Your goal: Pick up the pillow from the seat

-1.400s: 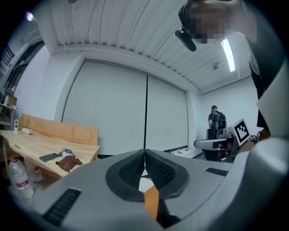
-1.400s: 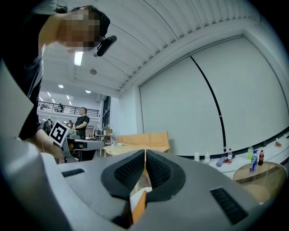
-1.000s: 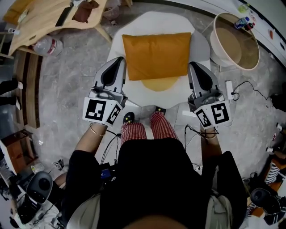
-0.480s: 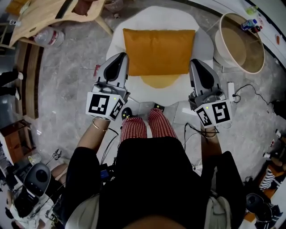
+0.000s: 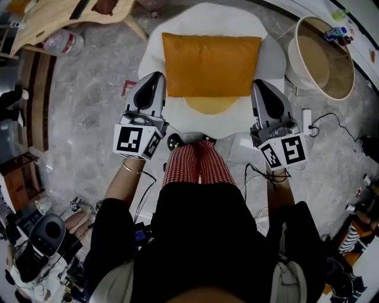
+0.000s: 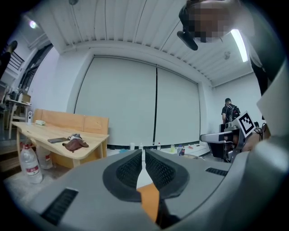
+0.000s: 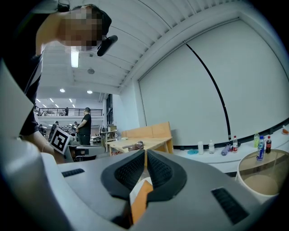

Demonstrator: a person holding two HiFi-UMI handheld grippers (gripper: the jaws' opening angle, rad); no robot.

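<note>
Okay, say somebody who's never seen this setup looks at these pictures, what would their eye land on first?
The bright orange pillow stands out first, lying flat on the white seat at the top middle of the head view. Next come the left gripper and right gripper, one at each side of the pillow's near edge, both with jaws shut. A big round beige tub sits on the floor at upper right.

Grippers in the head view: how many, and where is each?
2. The left gripper is at the left edge of the orange pillow, the right gripper at its right edge, both with jaws shut. None hidden.
</note>
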